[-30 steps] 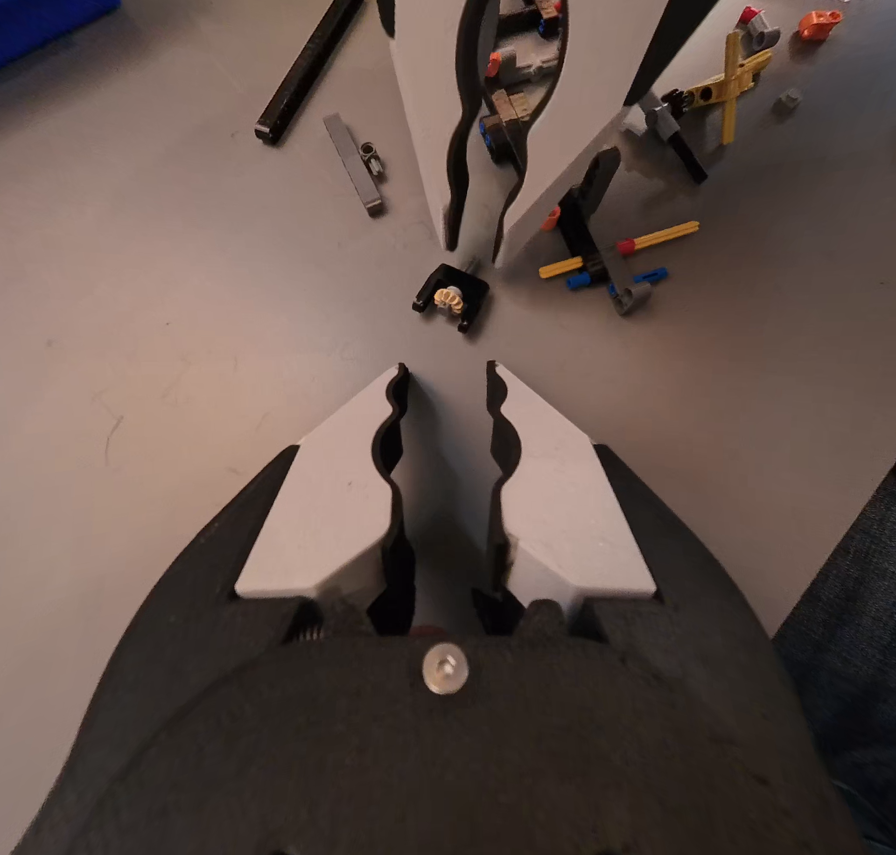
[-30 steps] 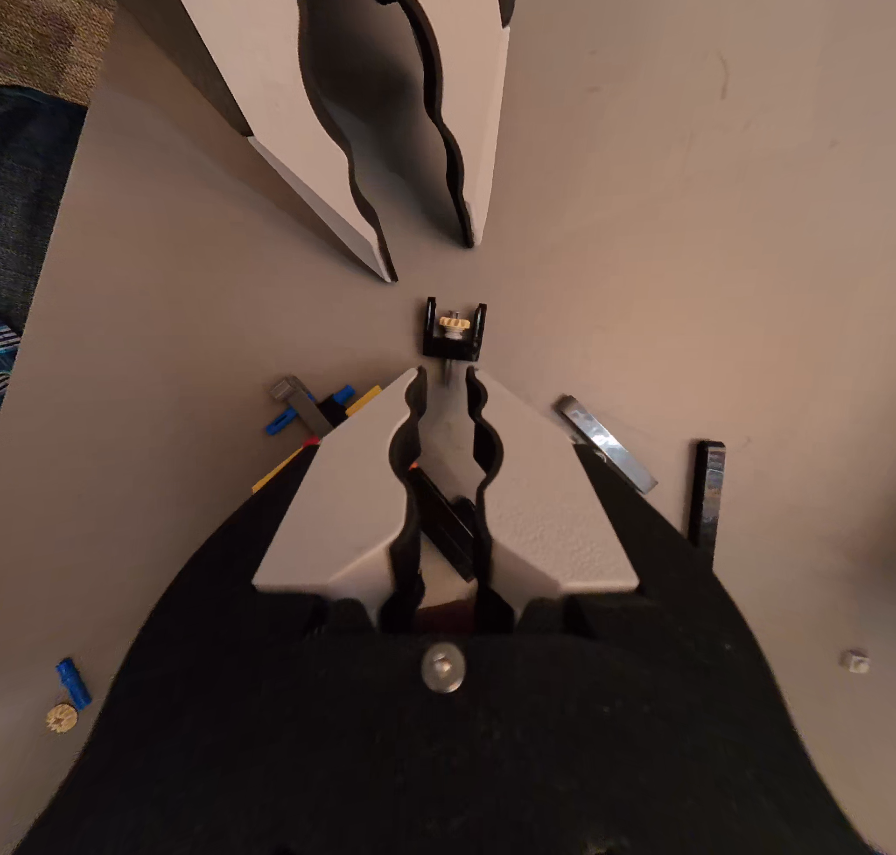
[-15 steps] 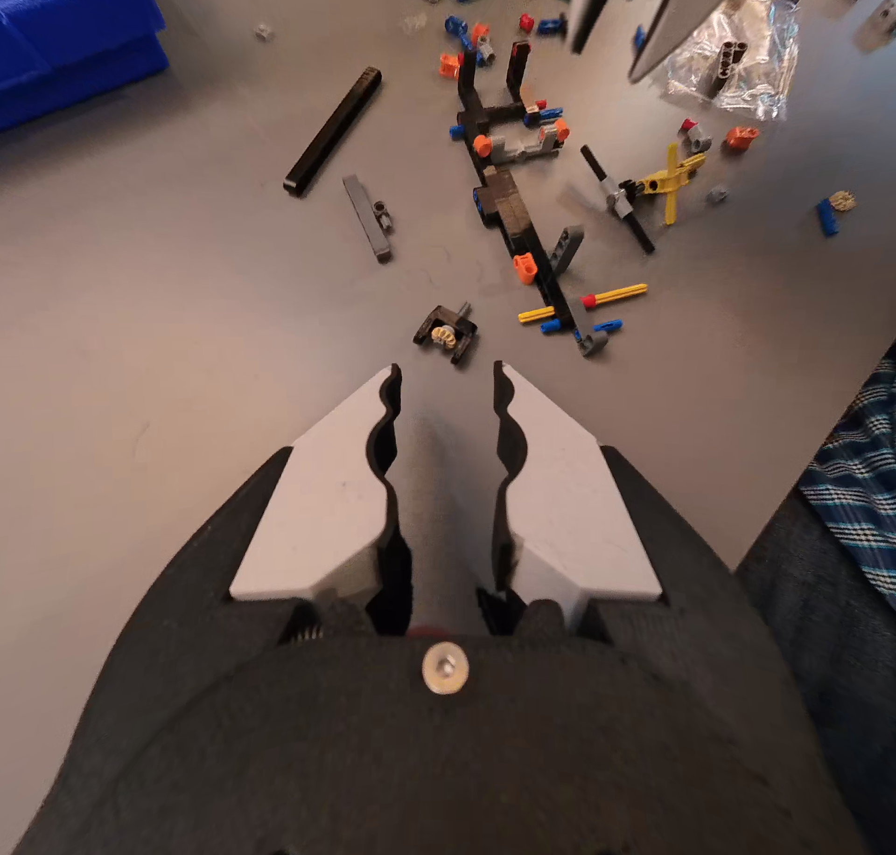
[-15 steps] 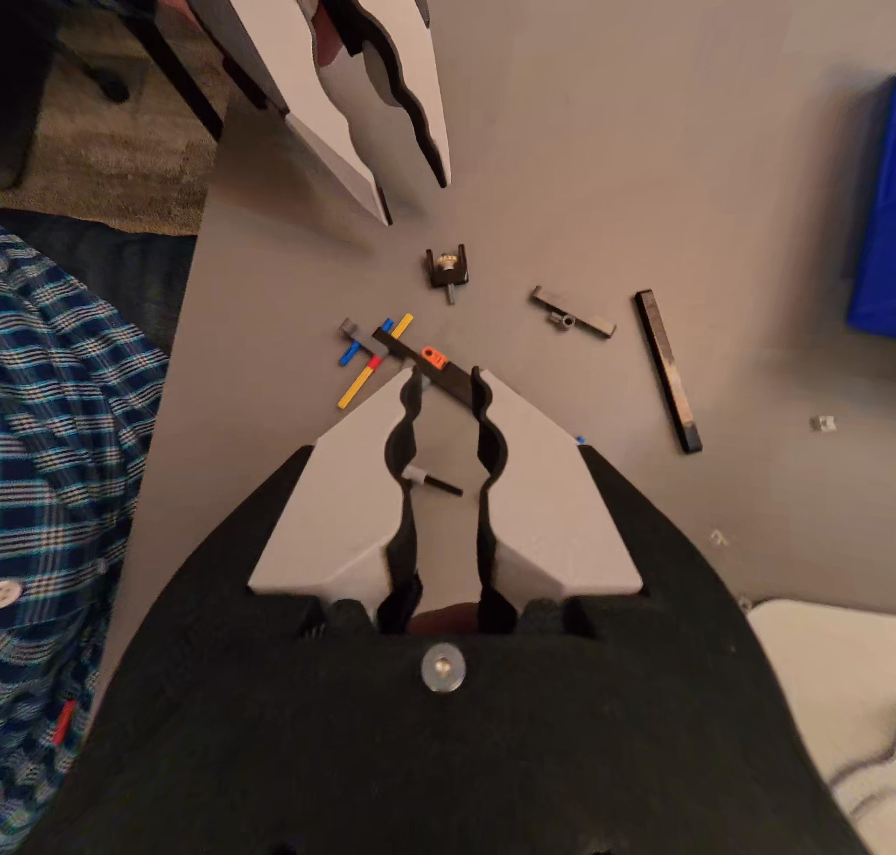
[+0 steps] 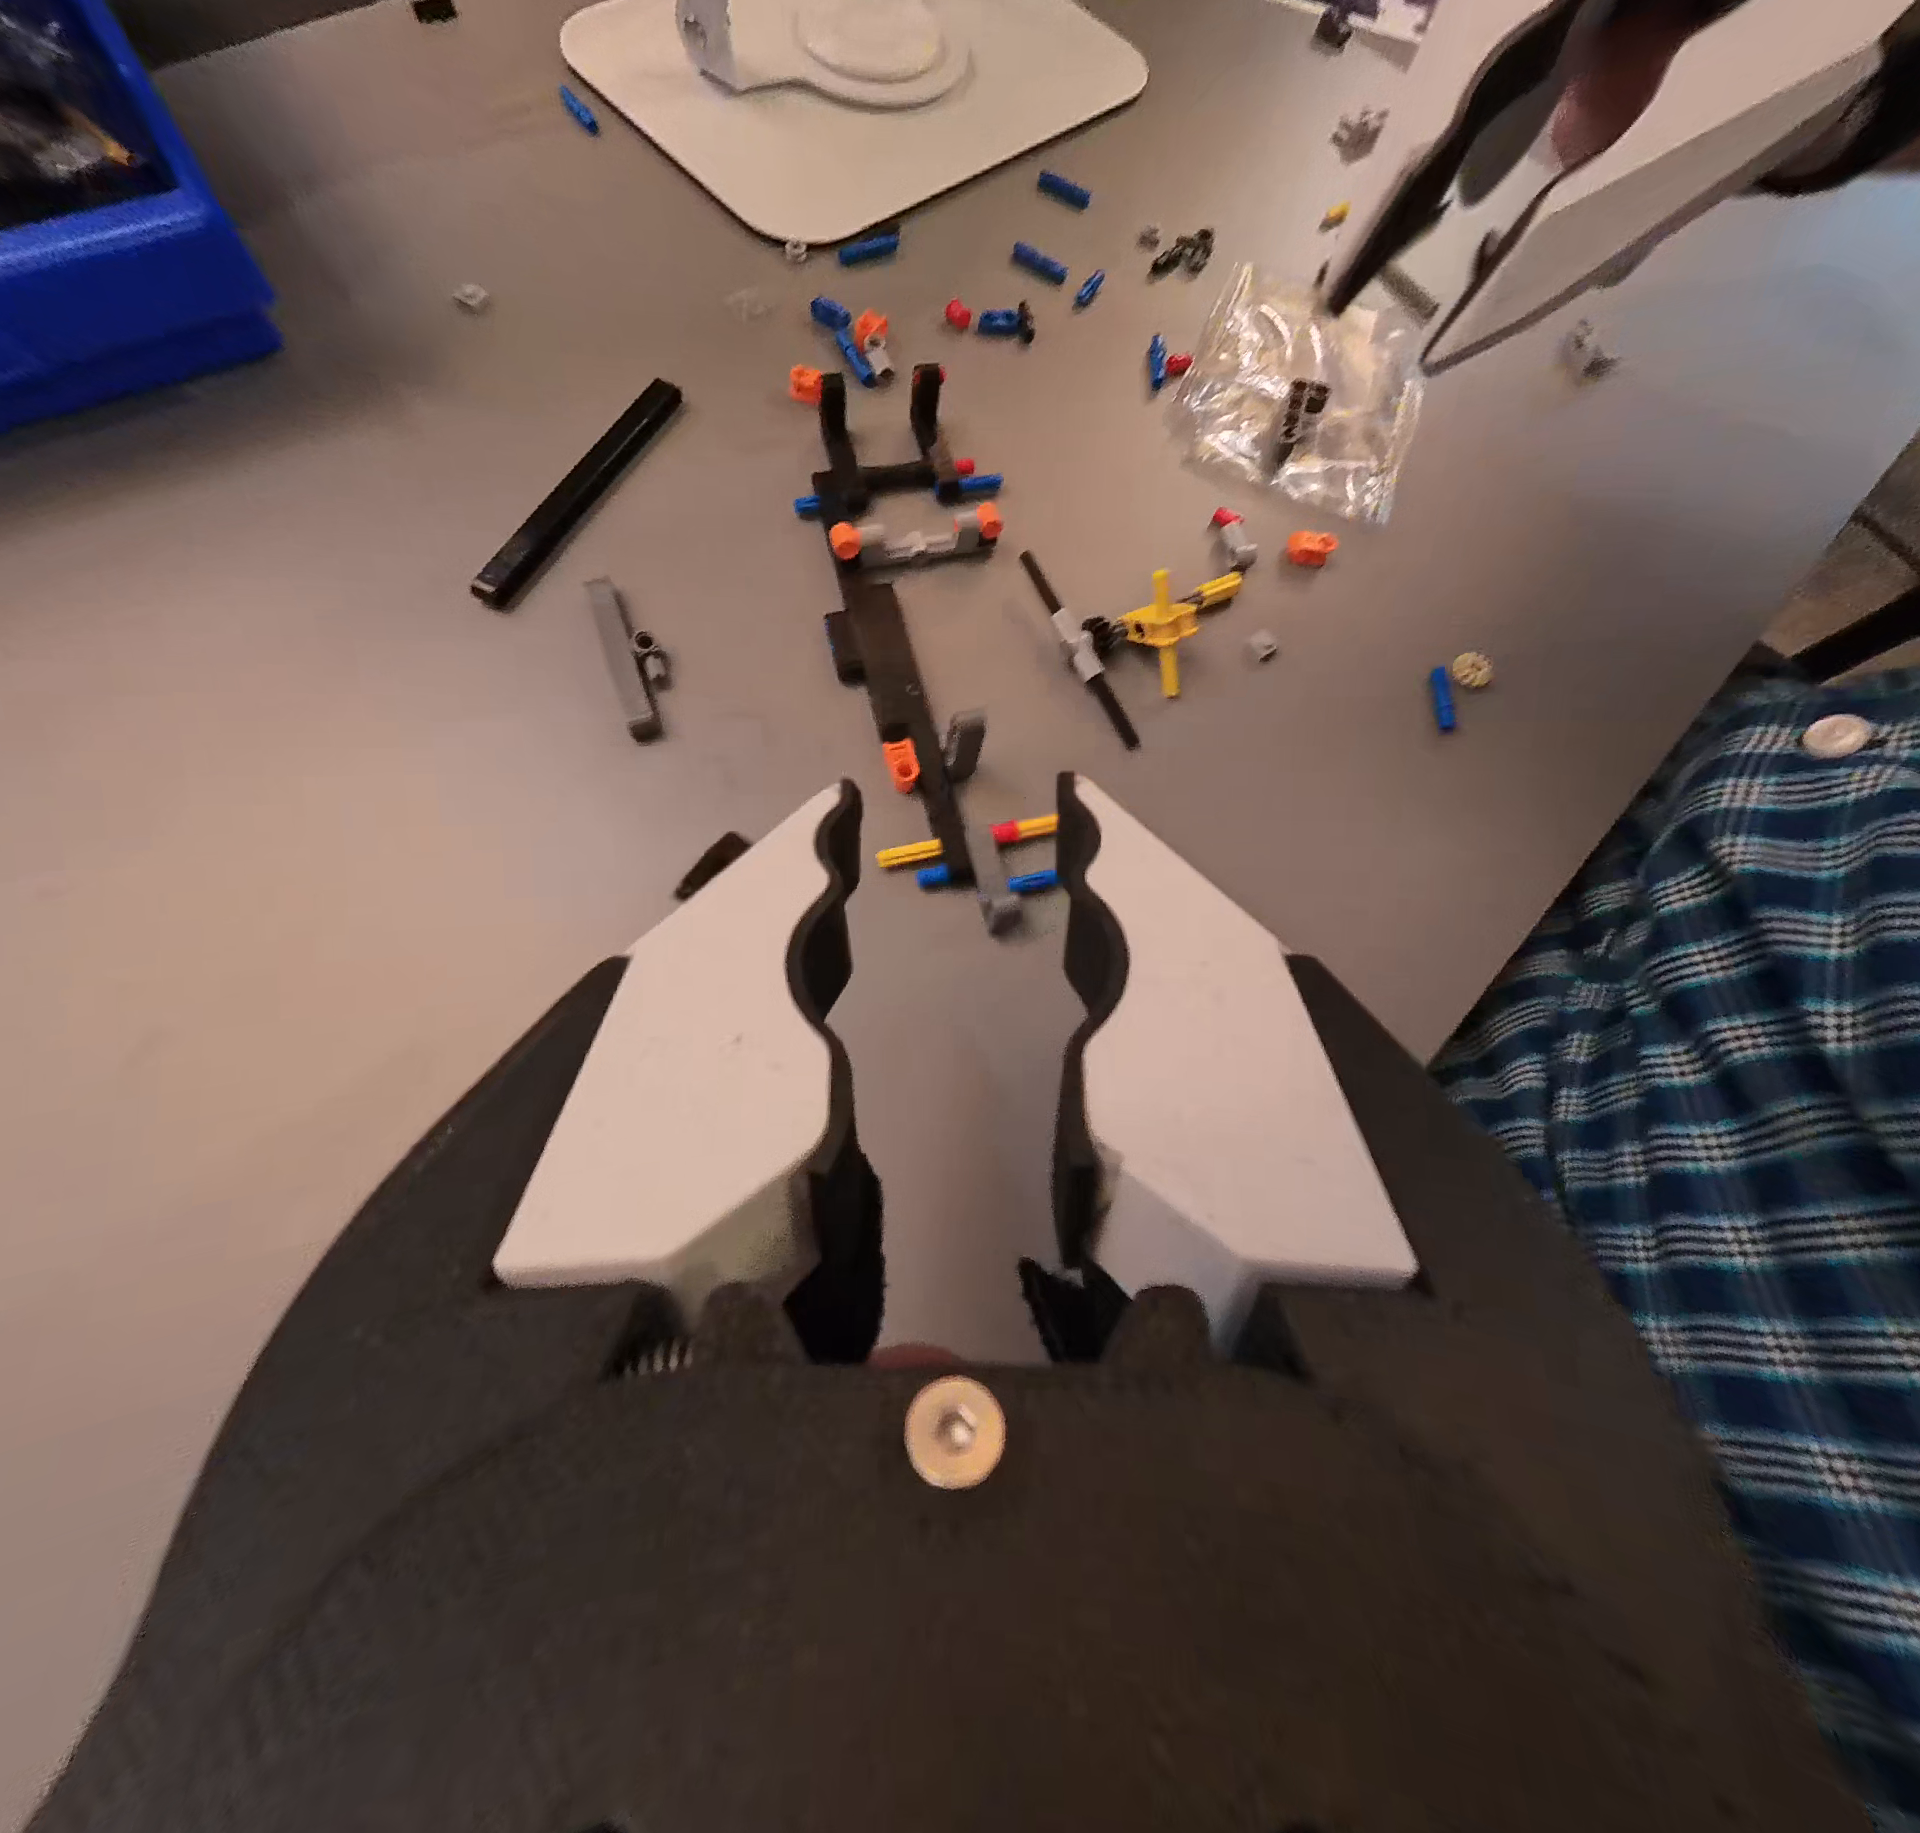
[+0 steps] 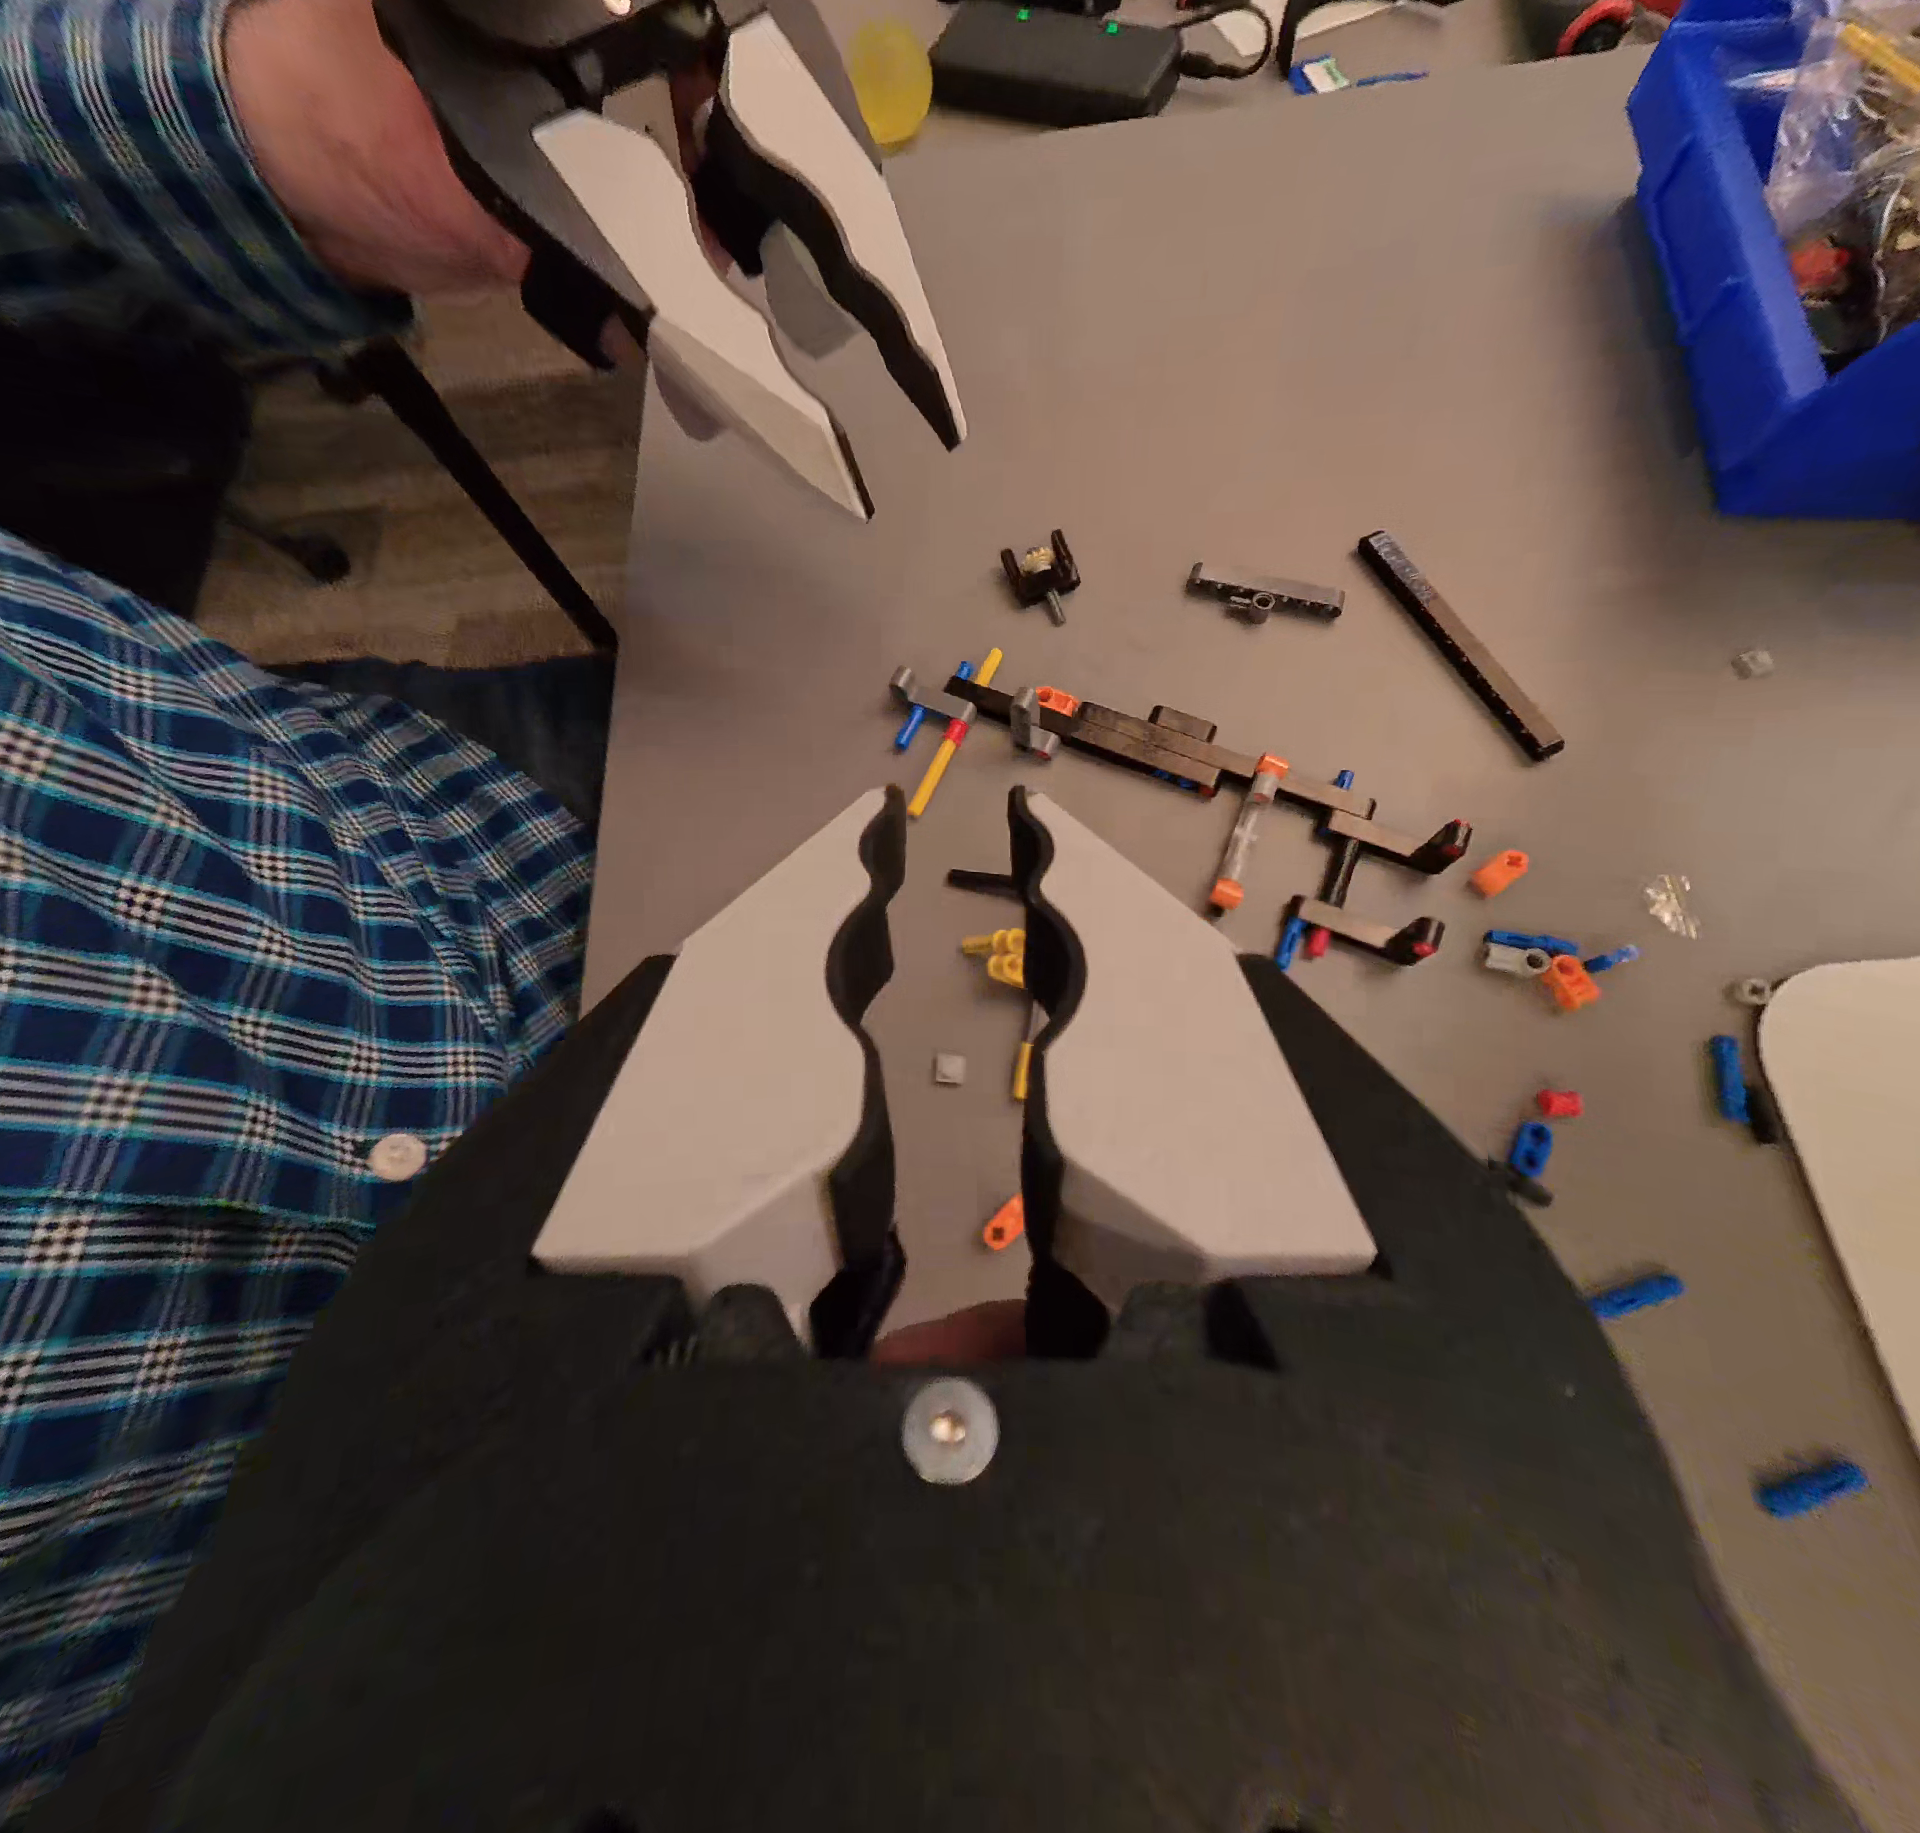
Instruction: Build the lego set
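Left wrist view: the left gripper [image 5: 956, 827] hangs above the grey tabletop [image 5: 260, 848], its fingers parted and holding nothing. The long black lego frame [image 5: 894, 640] lies straight ahead of the fingertips, its near end between them. Bare tabletop spreads to the left of the fingers; the tabletop edge runs close on the right, beside a plaid sleeve [image 5: 1714, 1056]. A clear bag [image 5: 1299, 401] lies far ahead to the right.

Right wrist view: the right gripper [image 6: 951, 807] is raised too, its fingers narrowly parted and empty. The frame [image 6: 1164, 739] lies crosswise just beyond the fingertips. A small black bracket piece [image 6: 1039, 573] sits farther ahead, and a blue bin [image 6: 1766, 329] stands at the far right.
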The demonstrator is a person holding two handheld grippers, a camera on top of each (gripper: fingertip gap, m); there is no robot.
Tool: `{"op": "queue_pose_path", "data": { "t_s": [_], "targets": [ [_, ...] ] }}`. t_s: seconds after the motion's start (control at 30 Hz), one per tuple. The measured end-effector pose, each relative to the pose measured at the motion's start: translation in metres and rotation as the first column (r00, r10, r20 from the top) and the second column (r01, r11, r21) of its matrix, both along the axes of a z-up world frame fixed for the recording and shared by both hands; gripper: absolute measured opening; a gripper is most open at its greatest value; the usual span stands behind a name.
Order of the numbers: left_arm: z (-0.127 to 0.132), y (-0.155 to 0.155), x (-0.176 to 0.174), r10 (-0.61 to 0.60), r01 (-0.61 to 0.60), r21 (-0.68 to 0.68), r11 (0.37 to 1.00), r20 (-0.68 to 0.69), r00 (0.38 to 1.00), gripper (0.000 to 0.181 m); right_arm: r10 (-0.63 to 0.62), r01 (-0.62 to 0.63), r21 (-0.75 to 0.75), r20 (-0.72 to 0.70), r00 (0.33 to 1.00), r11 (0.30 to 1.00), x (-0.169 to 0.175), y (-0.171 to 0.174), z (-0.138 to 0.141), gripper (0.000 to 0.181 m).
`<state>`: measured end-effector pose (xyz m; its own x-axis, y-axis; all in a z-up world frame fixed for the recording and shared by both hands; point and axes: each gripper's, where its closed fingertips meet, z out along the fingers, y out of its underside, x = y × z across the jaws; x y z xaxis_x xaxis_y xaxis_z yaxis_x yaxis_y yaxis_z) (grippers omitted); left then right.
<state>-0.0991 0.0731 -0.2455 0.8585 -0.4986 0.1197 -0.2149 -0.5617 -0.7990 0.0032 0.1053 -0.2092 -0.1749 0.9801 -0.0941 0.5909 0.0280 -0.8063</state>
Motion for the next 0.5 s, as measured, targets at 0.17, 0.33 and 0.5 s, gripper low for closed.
{"op": "queue_pose_path", "data": {
  "t_s": [0.17,0.33,0.5],
  "targets": [
    [-0.005,0.000,0.026,-0.052,0.052,0.024,0.998,0.011,0.999,0.061,-0.050,0.048,-0.042,-0.046,0.998,0.998,0.011,-0.007,-0.003,0.018],
    [-0.008,0.002,0.034,-0.077,0.076,0.022,0.997,0.047,0.996,0.072,-0.067,0.064,-0.043,-0.059,0.996,0.997,0.017,-0.007,-0.003,0.018],
    [-0.014,-0.005,0.048,-0.139,0.140,-0.020,0.990,0.052,0.989,0.089,-0.072,0.067,-0.051,-0.109,0.991,0.996,0.018,-0.005,0.005,0.020]
  ]
}}
